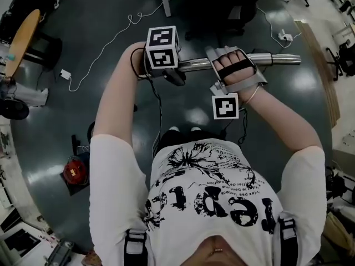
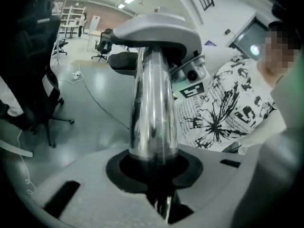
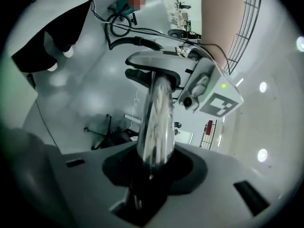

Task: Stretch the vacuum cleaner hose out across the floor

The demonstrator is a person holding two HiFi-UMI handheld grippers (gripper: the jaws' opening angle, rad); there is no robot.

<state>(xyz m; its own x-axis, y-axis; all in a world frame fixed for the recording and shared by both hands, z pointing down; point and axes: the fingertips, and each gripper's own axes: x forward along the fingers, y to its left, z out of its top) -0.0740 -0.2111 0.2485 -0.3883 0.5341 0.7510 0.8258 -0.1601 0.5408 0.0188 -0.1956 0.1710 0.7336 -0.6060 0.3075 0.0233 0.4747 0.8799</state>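
Open lab/workshop hall.
Dark glossy floor [image 1: 50, 148] w/ loose cables [image 1: 119, 35] upper left; office chairs [image 2: 102, 46], shelving racks [image 2: 71, 17] upper left, left gripper view.

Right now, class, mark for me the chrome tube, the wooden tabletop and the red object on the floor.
chrome tube [image 1: 280, 59]: head view, its bare right end.
wooden tabletop [image 1: 23, 40]: head view, middle of its top.
red object [image 1: 75, 170]: head view, its round centre.

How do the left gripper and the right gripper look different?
The left gripper's cube sits up top by the tube; the right gripper's marker hangs lower, nearer the person. Bare tube sticks out past the right gripper; none shows past the left gripper in the head view. Both are shut on the same shiny tube.
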